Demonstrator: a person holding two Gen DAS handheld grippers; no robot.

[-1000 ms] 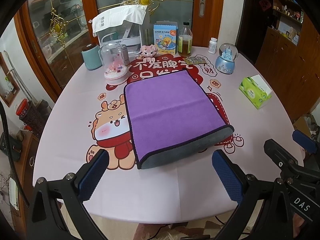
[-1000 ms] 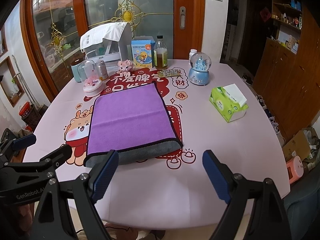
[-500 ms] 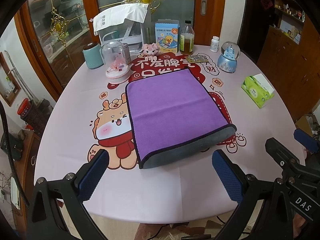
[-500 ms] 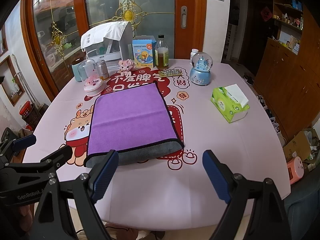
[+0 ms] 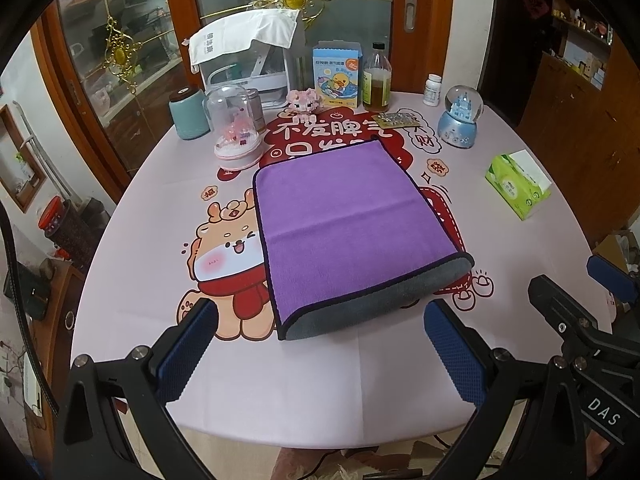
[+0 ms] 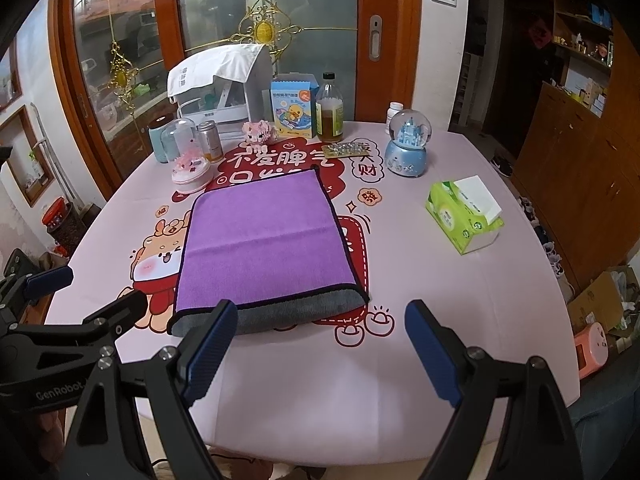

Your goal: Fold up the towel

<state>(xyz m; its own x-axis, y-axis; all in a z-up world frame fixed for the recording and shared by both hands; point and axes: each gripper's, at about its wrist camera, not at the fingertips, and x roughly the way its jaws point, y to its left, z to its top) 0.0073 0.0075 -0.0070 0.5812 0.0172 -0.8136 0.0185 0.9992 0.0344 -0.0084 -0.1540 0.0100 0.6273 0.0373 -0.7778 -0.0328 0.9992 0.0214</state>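
Observation:
A purple towel point(image 5: 344, 216) with a grey underside lies folded flat in the middle of the round table; it also shows in the right wrist view point(image 6: 264, 240). Its grey folded edge faces me. My left gripper point(image 5: 320, 344) is open and empty, held above the table's near edge, short of the towel. My right gripper point(image 6: 320, 348) is open and empty, also back from the towel's near edge. Each gripper shows at the side of the other's view.
The table point(image 5: 304, 380) has a pink printed cloth. At the back stand a teal jar point(image 5: 188, 114), a glass dome point(image 5: 236, 136), a blue box point(image 5: 336, 80), a bottle point(image 5: 377, 80) and a snow globe point(image 5: 459, 118). A green tissue box point(image 5: 518, 184) lies at the right.
Both grippers have drawn back and up a little from the towel. The towel has not moved.

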